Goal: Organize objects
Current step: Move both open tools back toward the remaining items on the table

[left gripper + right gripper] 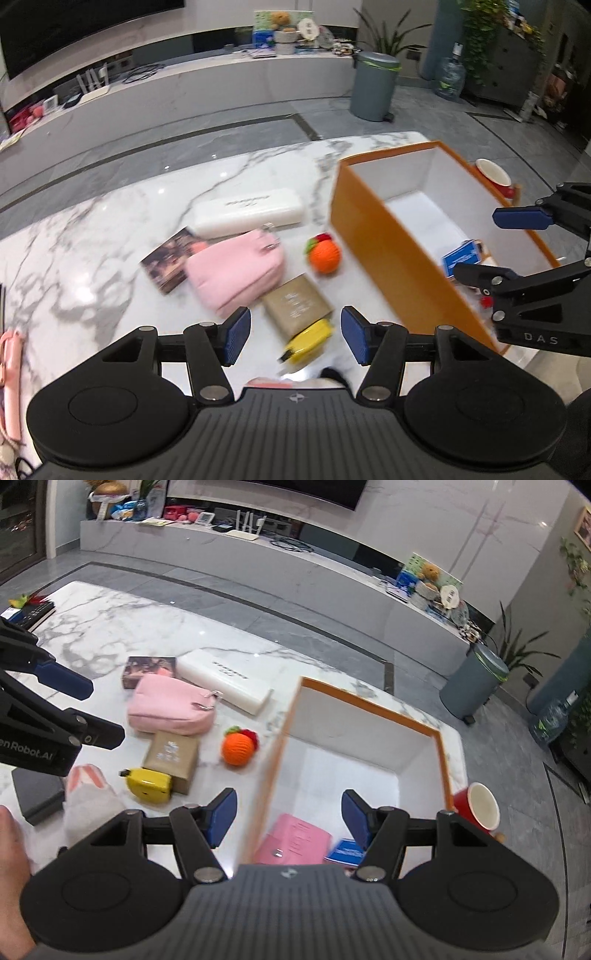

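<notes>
I have both tools tilted steeply down over the marble desk (110, 229). My left hand-held gripper (295, 338) hangs above the loose items, its blue pads standing apart with nothing pressed between them; seen past the gap are a tan box (295, 304) and a yellow toy (308, 343) that lies touching the box's near end. My right hand-held gripper (288, 818) hangs over the near left wall of the orange box (369, 701), its jaws also apart and empty, one pad outside that wall and the other above the white interior. In the left wrist view the right tool reaches in from the right side, over the box's opening.

The orange box stands at the desk's far right corner. In its bottom, at the near end, lie a pink booklet (295, 840) and a blue card (347, 853) side by side. A red cup (478, 806) sits just outside the box's right wall.

Still on the desk, left of the box: an orange knitted fruit (325, 254) closest to the box wall, a pink pouch (236, 271) lying partly over a dark picture card (168, 260), and a long white case (247, 212) beyond them toward the far edge. Near my edge of the desk lie a pink-and-white sock (90, 797) and a dark flat case (37, 794) beside it. A bare hand (13, 853) shows at the left rim of the right wrist view.
</notes>
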Motion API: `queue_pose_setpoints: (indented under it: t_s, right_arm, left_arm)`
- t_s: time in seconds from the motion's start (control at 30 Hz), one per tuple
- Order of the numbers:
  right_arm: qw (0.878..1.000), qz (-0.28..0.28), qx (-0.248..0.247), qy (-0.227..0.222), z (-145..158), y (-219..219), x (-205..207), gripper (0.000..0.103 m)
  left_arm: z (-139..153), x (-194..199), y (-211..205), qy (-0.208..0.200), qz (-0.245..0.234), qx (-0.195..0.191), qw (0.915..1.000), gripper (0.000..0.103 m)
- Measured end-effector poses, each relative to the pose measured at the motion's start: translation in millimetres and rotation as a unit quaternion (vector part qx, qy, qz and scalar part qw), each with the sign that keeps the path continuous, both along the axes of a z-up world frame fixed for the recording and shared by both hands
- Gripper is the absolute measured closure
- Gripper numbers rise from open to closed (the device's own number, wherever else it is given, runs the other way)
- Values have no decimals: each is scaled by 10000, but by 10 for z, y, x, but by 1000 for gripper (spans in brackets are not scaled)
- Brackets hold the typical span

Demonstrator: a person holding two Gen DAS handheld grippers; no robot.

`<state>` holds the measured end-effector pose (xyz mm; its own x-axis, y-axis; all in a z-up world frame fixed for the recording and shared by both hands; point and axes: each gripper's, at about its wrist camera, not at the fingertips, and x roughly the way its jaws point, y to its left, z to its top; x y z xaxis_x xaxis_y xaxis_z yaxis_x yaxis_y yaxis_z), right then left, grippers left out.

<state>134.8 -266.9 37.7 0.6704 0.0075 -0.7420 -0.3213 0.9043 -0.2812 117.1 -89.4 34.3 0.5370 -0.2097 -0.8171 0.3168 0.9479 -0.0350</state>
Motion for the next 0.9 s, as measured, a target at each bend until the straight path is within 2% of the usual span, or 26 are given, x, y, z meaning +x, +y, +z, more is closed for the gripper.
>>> queue_pose_setpoints:
  t_s: [0.27,0.6,0.9]
  right_arm:
    - [9997,212,-100,111,-132,429,35,39]
    - [9989,348,-171,277,-428,820,195,39]
    - [9990,272,5,366,-702,1065,440,38]
  left_arm:
    - [-139,-60,454,95,179,34,9998,36]
    - [-583,-155,860,404,357,83,9985,36]
    - [-707,84,967,217,335,-18,9992,32]
